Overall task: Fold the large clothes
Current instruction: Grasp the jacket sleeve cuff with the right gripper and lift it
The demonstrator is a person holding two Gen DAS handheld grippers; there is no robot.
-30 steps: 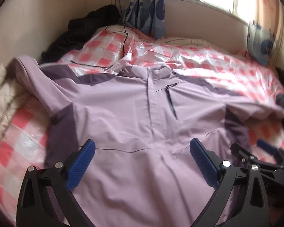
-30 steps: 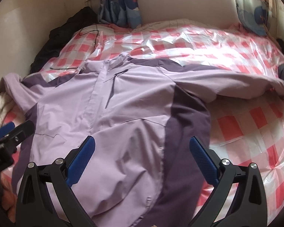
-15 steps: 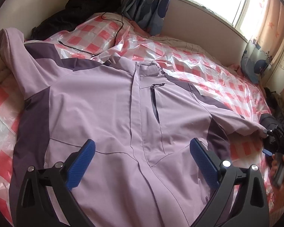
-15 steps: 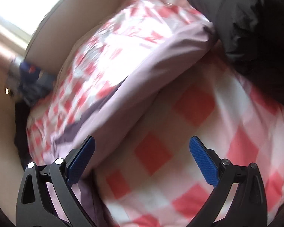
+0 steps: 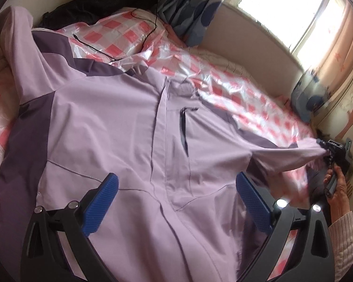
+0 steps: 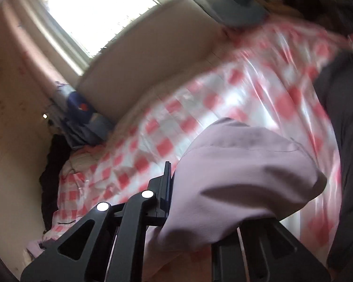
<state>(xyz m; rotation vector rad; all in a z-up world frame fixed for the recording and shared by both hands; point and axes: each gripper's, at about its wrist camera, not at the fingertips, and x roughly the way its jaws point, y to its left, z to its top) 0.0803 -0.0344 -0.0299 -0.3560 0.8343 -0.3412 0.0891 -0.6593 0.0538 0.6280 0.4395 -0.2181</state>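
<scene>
A lilac jacket (image 5: 120, 127) with dark purple panels lies front-up and spread on the checked bed cover (image 5: 200, 65). My left gripper (image 5: 176, 181) hovers open over its lower front, nothing between the blue pads (image 5: 101, 202). At the right edge of the left wrist view, my right gripper (image 5: 329, 150) has the end of the right sleeve (image 5: 284, 157) lifted off the bed. In the right wrist view its jaws are closing tight on that sleeve cuff (image 6: 242, 169), which bulges over my right gripper (image 6: 171, 176). The left sleeve (image 5: 18, 47) stretches to the far left.
Black clothing (image 5: 101, 2) is piled at the back left, with a black cable (image 5: 134, 30) trailing over the cover. Another dark garment (image 6: 346, 141) lies by the right bed edge. Blue-patterned curtains (image 5: 190, 4) hang under the window. A person's hand (image 5: 338, 188) holds the right gripper's handle.
My right gripper swung out along the right sleeve to its end, went from open to shut on the cuff and raised it. The left gripper rolled a little and stayed open over the hem.
</scene>
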